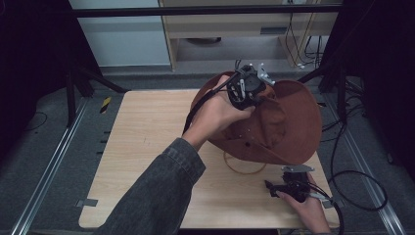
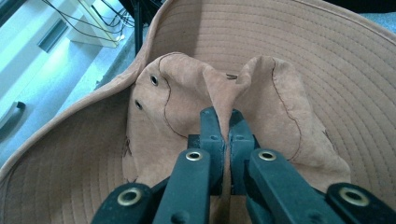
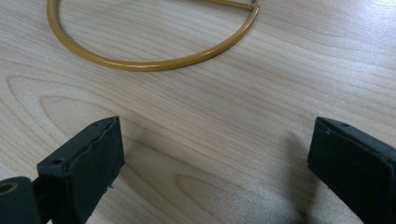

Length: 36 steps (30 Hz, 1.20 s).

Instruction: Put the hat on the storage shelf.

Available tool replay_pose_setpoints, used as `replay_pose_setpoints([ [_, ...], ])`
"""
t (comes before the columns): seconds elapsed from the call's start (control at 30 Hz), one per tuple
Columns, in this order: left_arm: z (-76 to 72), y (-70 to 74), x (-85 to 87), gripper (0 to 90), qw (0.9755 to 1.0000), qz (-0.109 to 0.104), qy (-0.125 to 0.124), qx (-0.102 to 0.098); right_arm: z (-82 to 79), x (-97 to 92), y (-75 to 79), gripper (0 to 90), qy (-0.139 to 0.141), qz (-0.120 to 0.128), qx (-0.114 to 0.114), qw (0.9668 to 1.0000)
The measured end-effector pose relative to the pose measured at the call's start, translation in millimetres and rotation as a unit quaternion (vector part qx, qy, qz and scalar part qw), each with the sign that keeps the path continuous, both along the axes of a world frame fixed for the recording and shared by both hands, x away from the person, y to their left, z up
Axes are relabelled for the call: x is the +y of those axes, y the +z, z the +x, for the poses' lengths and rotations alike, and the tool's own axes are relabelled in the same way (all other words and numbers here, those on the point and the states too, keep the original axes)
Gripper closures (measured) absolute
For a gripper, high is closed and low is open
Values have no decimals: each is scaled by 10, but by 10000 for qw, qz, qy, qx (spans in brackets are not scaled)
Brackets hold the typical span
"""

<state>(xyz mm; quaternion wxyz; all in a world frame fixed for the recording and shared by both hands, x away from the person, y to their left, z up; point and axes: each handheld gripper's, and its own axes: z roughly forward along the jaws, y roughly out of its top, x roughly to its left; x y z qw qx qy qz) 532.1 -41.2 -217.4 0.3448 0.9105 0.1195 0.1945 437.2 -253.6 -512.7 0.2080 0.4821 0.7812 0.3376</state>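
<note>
A brown wide-brimmed hat (image 1: 288,122) sits over a gold wire ring stand (image 1: 243,169) at the table's right half. My left gripper (image 1: 252,90) is on the hat's crown, shut on a pinched fold of the crown fabric (image 2: 225,100); the brim (image 2: 327,56) curves up behind it. Near the front right edge my right gripper (image 1: 270,187) rests low over the wood, open with nothing between its jaws. The gold ring (image 3: 154,63) lies just ahead of that gripper (image 3: 215,154).
The light wooden table (image 1: 147,142) has bare room on its left half. Black cables (image 1: 357,181) loop on the floor at the right. Metal rails (image 1: 46,166) run along both sides, and a cabinet (image 1: 235,24) stands behind.
</note>
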Motion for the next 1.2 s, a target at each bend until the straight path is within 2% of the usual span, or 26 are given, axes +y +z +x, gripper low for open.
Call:
replay_pose_setpoints([
  [0.47, 28, -77, -31, 873, 10000, 27, 25, 76, -1, 0, 0, 38, 5, -2, -2, 10000],
  [0.73, 57, -125, -42, 857, 9999, -67, 47, 118, -1, 0, 0, 38, 7, 0, -1, 10000],
  [0.9, 45, -132, -21, 795, 9999, -140, 83, 56, -1, 0, 0, 38, 9, -3, -2, 10000],
  [1.03, 43, -134, 5, 702, 9996, -251, 153, -4, 0, 0, 0, 38, 9, -4, -2, 10000],
  [1.2, 17, -121, 4, 612, 9995, -299, 98, -78, 0, 0, 0, 38, 8, -2, -2, 10000],
])
